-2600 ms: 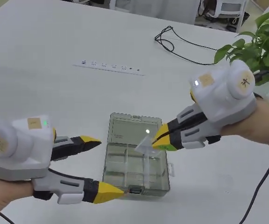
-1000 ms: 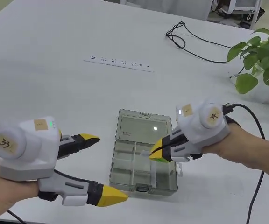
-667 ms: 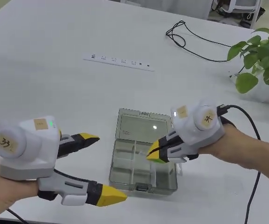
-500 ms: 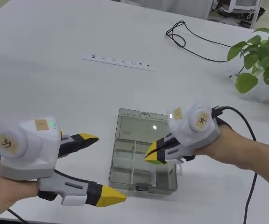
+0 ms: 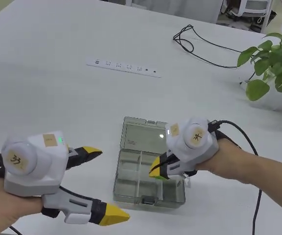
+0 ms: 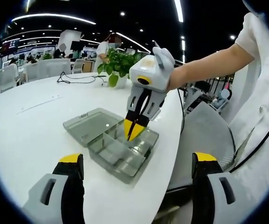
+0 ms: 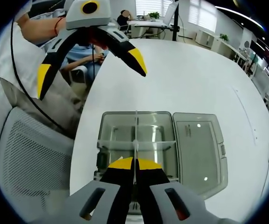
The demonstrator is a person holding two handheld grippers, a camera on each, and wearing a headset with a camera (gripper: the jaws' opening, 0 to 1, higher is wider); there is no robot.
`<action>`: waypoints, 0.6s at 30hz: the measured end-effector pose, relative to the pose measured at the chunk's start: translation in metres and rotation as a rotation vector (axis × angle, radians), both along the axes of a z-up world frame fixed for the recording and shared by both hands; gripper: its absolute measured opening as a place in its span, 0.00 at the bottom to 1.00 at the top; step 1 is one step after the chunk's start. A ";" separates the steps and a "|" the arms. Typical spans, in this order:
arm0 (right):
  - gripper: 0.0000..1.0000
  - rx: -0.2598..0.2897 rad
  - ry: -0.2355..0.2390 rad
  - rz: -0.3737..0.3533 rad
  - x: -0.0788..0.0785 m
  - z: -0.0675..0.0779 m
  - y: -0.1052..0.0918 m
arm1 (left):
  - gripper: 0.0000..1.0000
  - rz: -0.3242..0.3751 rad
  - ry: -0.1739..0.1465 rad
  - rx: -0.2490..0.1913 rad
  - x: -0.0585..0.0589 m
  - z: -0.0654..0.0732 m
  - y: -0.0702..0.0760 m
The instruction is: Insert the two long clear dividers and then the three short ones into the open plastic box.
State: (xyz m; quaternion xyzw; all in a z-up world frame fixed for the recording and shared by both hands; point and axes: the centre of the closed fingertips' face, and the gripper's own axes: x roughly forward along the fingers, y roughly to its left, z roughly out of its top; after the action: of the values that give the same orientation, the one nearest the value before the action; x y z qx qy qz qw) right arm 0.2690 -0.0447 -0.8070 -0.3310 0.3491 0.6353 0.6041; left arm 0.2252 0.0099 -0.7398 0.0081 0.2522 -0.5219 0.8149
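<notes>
The open clear plastic box (image 5: 122, 188) lies on the white table, its lid (image 5: 142, 135) flat behind it. Clear dividers stand inside its base. My right gripper (image 5: 155, 172) is low over the base's right half, shut on a thin clear divider (image 7: 135, 133) that I see edge-on, reaching down into the box (image 7: 116, 123). My left gripper (image 5: 103, 183) hovers open to the left of the box with nothing between its jaws. In the left gripper view the right gripper (image 6: 134, 131) points down into the box (image 6: 107, 155). The left gripper (image 7: 90, 71) shows beyond the box in the right gripper view.
A white power strip (image 5: 122, 67) lies further back on the table. A black cable (image 5: 196, 43) coils at the far right beside a green plant (image 5: 274, 54). A grey mesh chair (image 7: 27, 154) stands at the table's near edge.
My right gripper has come down and to the left with the divider, from above the box to low inside its base. The left gripper stays open beside the box.
</notes>
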 end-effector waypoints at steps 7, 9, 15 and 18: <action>0.02 -0.039 -0.018 0.022 0.000 -0.008 0.000 | 0.98 0.002 -0.002 0.000 0.002 0.000 0.002; 0.02 -0.047 -0.019 0.024 0.000 -0.008 -0.001 | 0.98 0.002 -0.002 -0.001 0.002 0.001 0.002; 0.02 -0.058 -0.025 0.028 0.000 -0.010 -0.001 | 0.98 0.000 -0.003 0.000 0.002 0.000 0.003; 0.02 -0.059 -0.029 0.034 0.000 -0.010 -0.001 | 0.98 0.002 -0.005 -0.003 0.002 0.001 0.002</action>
State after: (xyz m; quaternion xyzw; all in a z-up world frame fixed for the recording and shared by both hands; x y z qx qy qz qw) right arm 0.2689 -0.0462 -0.8171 -0.3637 0.3533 0.6300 0.5883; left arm 0.2277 0.0122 -0.7390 0.0078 0.2494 -0.5216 0.8159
